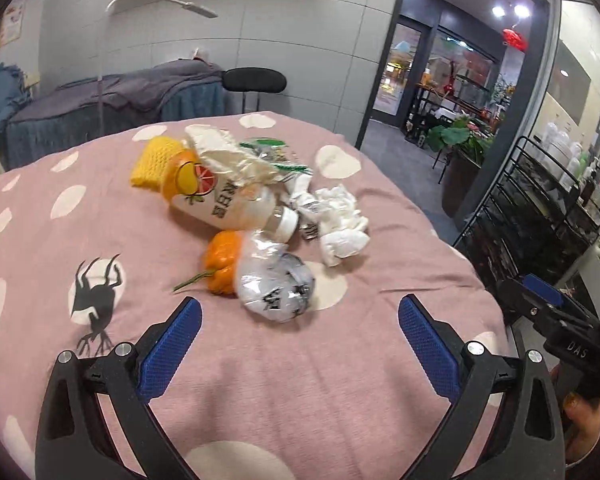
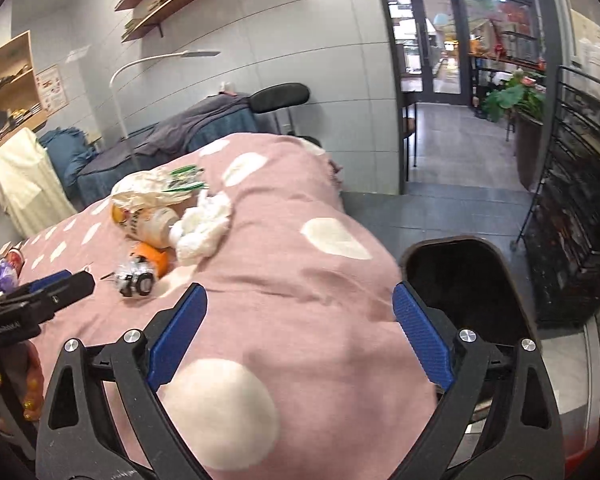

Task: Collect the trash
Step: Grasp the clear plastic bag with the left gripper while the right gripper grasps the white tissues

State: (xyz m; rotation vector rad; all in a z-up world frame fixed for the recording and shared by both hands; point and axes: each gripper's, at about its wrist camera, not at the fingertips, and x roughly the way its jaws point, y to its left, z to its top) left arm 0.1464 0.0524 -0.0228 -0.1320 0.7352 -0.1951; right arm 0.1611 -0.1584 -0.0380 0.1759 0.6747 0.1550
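Observation:
A heap of trash lies on the pink dotted cloth (image 1: pixel 260 380): a crumpled clear wrapper with black print (image 1: pixel 276 288), an orange mini pumpkin (image 1: pixel 220 264), a white juice bottle on its side (image 1: pixel 224 200), crumpled white tissue (image 1: pixel 340 220), a cream plastic bag (image 1: pixel 228 156) and a yellow foam net (image 1: pixel 156 160). My left gripper (image 1: pixel 300 320) is open and empty, just short of the wrapper. My right gripper (image 2: pixel 300 308) is open and empty over the cloth's right edge, with the heap to its left: wrapper (image 2: pixel 136 280), tissue (image 2: pixel 204 228), bottle (image 2: pixel 148 220).
A black bin (image 2: pixel 464 280) stands open on the floor beside the table's right edge. A black wire rack (image 2: pixel 580 220) stands further right. A covered bed (image 1: pixel 100 108) and a black stool (image 1: pixel 254 80) are behind the table. The right gripper shows at the left view's edge (image 1: pixel 548 308).

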